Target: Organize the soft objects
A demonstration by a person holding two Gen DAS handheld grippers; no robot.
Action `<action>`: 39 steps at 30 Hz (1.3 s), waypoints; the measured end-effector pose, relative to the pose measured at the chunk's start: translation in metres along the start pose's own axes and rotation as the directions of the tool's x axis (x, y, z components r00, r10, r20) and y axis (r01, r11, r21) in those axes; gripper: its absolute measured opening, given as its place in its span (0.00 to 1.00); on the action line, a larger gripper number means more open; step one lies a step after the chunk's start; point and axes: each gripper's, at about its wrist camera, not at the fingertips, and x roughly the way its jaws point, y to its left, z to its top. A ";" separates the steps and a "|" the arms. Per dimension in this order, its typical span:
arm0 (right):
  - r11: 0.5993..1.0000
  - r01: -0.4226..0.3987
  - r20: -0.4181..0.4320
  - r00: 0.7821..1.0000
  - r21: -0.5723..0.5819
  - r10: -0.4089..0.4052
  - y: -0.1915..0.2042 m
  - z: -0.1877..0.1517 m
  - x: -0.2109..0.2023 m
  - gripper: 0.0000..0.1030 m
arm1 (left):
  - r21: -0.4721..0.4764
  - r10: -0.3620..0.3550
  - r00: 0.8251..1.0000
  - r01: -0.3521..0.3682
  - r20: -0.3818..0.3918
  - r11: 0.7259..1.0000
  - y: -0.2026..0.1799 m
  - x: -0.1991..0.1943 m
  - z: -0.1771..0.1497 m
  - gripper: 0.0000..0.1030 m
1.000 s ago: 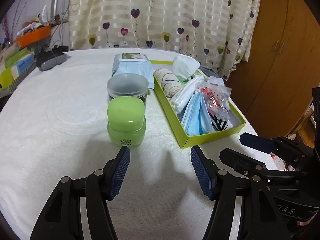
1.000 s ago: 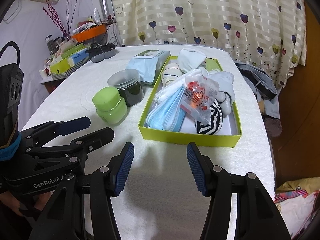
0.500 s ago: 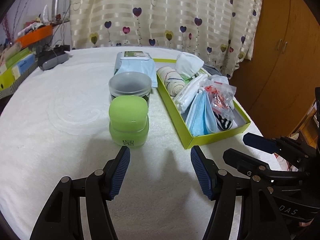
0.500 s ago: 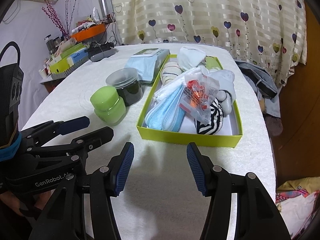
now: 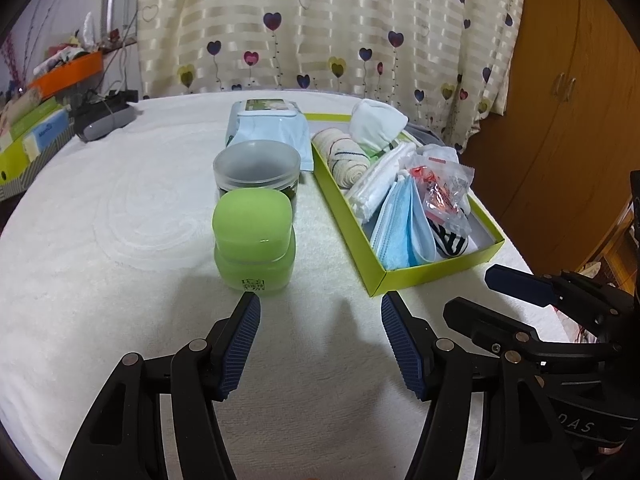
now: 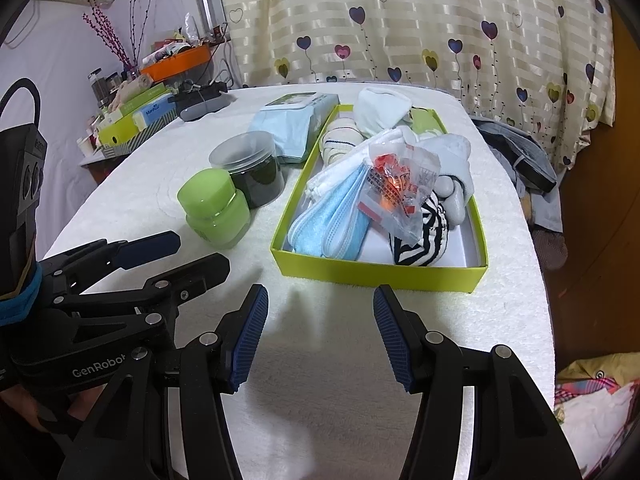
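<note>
The white textured surface (image 5: 120, 208) fills most of both views, with a heart-patterned curtain (image 5: 320, 24) along its far side, a brown wooden wardrobe (image 5: 568, 92) to the right, and a cluttered shelf with an orange tray (image 6: 176, 58) at the far left.

The lime-green box (image 6: 376, 270) lies right of centre and already holds the soft things: folded blue face masks (image 6: 332, 220) at its near end, a crinkly clear packet with red print (image 6: 400, 184) on top of them, a striped black-and-white sock (image 6: 420, 232), rolled pale socks (image 5: 344, 152) and a white cloth (image 5: 376, 120) at the far end. Outside it, just to its left, a pack of wet wipes (image 5: 268, 124) lies flat, then a dark tub with a clear lid (image 5: 256, 168), then a green jar (image 5: 254, 240) nearest.

The left gripper (image 5: 320, 336) hangs just short of the green jar, jaws wide apart and empty. The right gripper (image 6: 316, 328) hangs before the near wall of the box, jaws likewise wide and holding nothing.

Likely trouble: the box is heaped, so adding or shifting anything could tip the loose packet or the masks over the low wall. The wipes pack sits against the tub, and dragging it may knock the tub or jar.
</note>
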 end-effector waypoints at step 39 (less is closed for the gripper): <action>1.000 -0.002 -0.005 1.000 0.000 0.002 -0.001 -0.001 0.003 0.54 | 0.016 0.024 1.000 -0.024 -0.004 1.000 -0.003 0.006 -0.004 0.61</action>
